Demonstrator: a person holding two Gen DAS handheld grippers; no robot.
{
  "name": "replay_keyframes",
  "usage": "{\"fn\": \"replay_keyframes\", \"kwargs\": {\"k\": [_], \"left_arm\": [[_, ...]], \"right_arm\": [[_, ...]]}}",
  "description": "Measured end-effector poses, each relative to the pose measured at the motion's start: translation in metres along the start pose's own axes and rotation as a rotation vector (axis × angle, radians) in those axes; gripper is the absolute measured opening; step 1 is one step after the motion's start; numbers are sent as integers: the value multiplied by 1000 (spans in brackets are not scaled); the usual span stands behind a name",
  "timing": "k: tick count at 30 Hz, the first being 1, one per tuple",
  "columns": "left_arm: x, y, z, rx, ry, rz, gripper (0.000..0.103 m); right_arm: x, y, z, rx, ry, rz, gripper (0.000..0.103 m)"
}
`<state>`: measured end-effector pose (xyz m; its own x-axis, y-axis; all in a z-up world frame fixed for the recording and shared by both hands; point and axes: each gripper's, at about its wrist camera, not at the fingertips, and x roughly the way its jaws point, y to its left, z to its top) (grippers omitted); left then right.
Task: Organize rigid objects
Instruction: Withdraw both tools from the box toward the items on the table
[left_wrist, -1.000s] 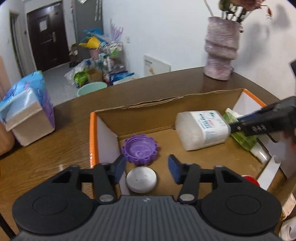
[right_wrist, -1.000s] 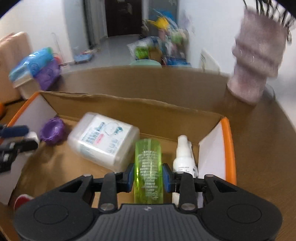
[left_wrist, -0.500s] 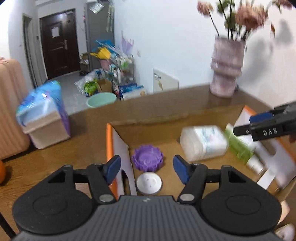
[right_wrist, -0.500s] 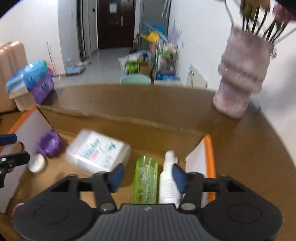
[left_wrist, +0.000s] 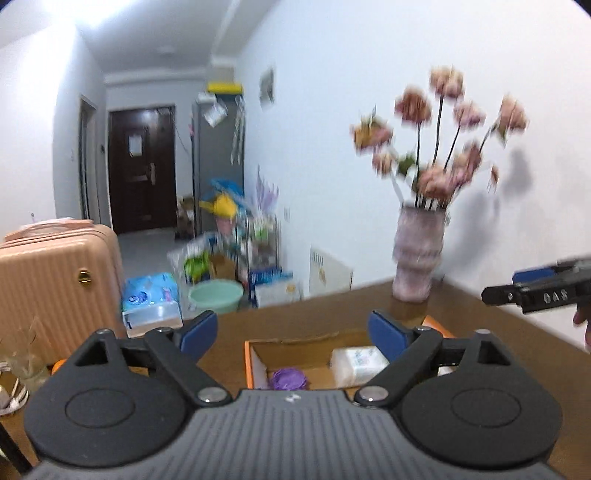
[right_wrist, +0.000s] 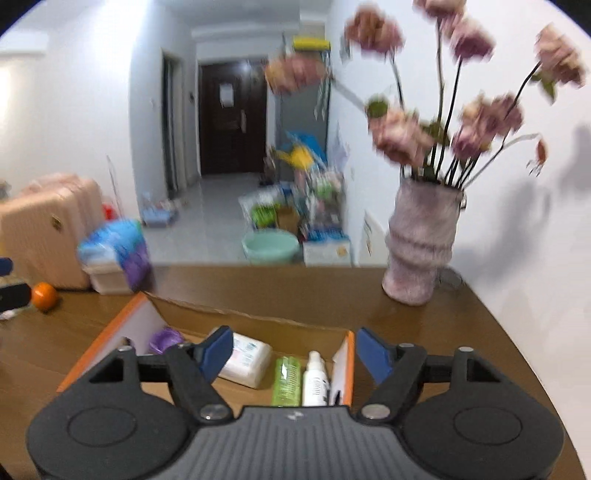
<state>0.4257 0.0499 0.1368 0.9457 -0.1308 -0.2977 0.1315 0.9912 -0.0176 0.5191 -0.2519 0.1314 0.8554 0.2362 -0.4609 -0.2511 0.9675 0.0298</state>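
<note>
Both of your grippers are up above the cardboard box (right_wrist: 236, 317) on the brown table (right_wrist: 424, 332), jaws just spread wide with nothing between them. Your left gripper (left_wrist: 291, 334) looks down on the purple lid (left_wrist: 289, 378) at six o'clock and the white tub (left_wrist: 356, 363) at five. Your right gripper (right_wrist: 293, 349) hangs over the green bottle (right_wrist: 287, 380) and white spray bottle (right_wrist: 316, 380), side by side at six o'clock, all lying in the box. At two o'clock stands the flower vase (right_wrist: 421, 247); an orange (right_wrist: 44, 295) sits at nine.
</note>
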Motion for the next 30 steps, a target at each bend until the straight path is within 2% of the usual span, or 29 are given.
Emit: {"fn": "replay_keyframes", "kwargs": {"k": [3,6,10,13,15,21,24,27,30], "left_arm": [[-37,-8,-16,4,-73,17,94],[-69,-20,-31,23,-150,37,102],[-106,-34,-46,21,-225,48,103],[-127,-45,-60,45,-254,55,103],[-141,-50,-72,53,-261,71,103],[-194,-54,-127,-6,-243,67,103],[-213,-51,-163,-59,-173,32,103],[-224,-44,-194,-144,-74,-40,103],[-228,-43,-211,-130,7,-46,103]], "right_arm": [[-49,7,-26,19,-157,39,87],[-80,20,-49,-17,-240,41,87],[-118,39,-82,-114,-361,4,89],[-137,49,-104,-146,-389,20,96],[-147,54,-118,-143,-391,27,97],[-188,62,-175,-101,-403,21,97],[-214,65,-217,-81,-402,23,98],[-236,70,-256,-51,-368,-5,98],[-251,76,-285,-28,-351,-46,98]]}}
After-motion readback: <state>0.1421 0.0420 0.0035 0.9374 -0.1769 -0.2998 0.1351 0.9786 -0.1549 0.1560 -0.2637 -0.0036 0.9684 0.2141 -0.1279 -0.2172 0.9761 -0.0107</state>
